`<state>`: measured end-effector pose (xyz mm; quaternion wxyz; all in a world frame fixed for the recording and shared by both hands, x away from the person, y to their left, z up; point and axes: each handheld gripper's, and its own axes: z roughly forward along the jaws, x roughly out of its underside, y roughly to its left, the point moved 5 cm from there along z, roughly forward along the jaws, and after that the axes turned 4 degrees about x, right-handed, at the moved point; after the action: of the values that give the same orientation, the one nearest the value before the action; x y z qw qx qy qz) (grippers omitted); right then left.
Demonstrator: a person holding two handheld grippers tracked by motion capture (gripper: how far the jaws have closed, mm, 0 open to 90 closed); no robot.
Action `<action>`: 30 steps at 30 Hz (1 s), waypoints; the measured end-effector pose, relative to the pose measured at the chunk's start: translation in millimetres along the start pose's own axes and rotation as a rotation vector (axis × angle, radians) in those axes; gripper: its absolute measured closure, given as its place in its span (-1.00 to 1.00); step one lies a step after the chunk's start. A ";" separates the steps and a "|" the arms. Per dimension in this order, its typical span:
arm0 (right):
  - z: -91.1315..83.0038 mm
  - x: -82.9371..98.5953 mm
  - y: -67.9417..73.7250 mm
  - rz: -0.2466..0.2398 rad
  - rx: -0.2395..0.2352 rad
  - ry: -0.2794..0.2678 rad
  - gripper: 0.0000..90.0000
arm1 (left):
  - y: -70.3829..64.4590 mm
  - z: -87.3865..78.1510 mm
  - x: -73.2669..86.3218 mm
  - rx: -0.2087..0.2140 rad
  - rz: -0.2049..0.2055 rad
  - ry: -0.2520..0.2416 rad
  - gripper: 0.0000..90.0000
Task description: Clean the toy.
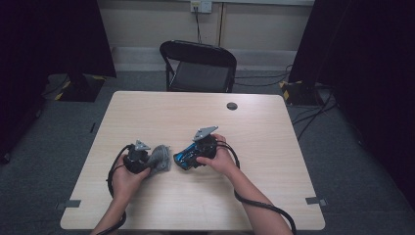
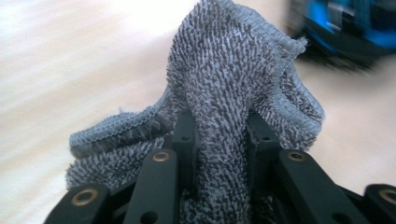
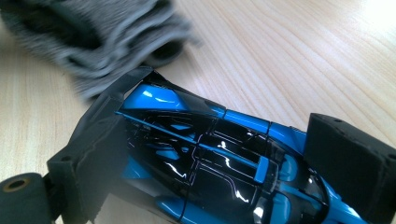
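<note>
Cloth [image 2: 224, 93], clamped in my left tool [image 1: 147, 164], should wipe gently along the blue car [image 3: 210, 163] my right tool [image 1: 188, 161] clamps beside it.

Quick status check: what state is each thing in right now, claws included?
Left claw: shut on the grey cloth.
Grey cloth: bunched, pinched between the jaws, lying on the table.
Right claw: shut on the toy car.
Toy car: blue and black, held across its body, beside the cloth.
Chair: unoccupied, beyond the table.
</note>
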<state>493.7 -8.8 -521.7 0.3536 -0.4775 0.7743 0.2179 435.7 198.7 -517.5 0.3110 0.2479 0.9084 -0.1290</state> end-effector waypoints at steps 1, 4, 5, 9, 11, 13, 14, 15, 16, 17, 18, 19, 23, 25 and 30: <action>0.0 -0.1 0.0 0.000 0.000 0.001 -0.86 | -3.1 4.6 -3.8 0.010 0.005 0.018 0.57; -0.1 0.0 0.2 0.001 0.003 0.002 -0.86 | -21.7 11.6 -13.7 0.065 0.063 0.062 0.57; -0.1 0.1 0.2 0.000 0.004 0.001 -0.86 | -27.1 11.4 -14.2 0.070 0.078 0.084 0.57; -0.4 0.6 0.4 0.003 0.004 -0.001 -0.86 | -36.0 7.9 -11.3 0.122 0.102 0.119 0.59; -0.4 1.0 0.4 0.002 0.006 -0.007 -0.86 | -40.0 6.0 -9.6 0.142 0.119 0.133 0.60; -0.5 1.3 0.5 0.004 0.005 -0.012 -0.86 | -45.3 4.3 -8.2 0.158 0.125 0.149 0.61; -0.4 1.3 0.5 0.004 0.006 -0.013 -0.86 | -48.1 3.6 -7.5 0.172 0.127 0.156 0.62; -0.4 1.2 0.6 0.006 0.005 -0.011 -0.86 | -50.5 3.0 -6.6 0.186 0.121 0.160 0.62; -0.4 1.0 0.4 0.004 0.007 -0.007 -0.86 | -52.6 2.3 -5.5 0.197 0.112 0.159 0.63; -0.3 0.6 0.6 0.006 0.007 -0.002 -0.86 | -54.6 1.2 -4.4 0.209 0.115 0.164 0.63; -0.2 0.1 0.4 0.004 0.007 0.001 -0.86 | -57.2 0.4 -3.1 0.226 0.107 0.164 0.63; -0.2 -0.3 0.4 0.003 0.003 0.007 -0.86 | -59.0 -0.3 -2.2 0.236 0.104 0.165 0.63; -0.1 -0.8 0.7 -0.002 0.002 0.015 -0.86 | -69.5 -1.8 0.9 0.261 0.111 0.170 0.63; -0.1 -0.4 0.7 -0.002 0.003 0.010 -0.86 | -71.4 -1.9 1.0 0.265 0.113 0.171 0.63; -0.1 -0.7 1.2 0.001 0.008 0.016 -0.86 | -83.7 -1.7 1.7 0.290 0.122 0.179 0.63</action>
<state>492.7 -8.0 -521.1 0.3493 -0.4773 0.7782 0.2113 389.3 129.3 -510.5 0.1972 0.3554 0.8876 -0.2168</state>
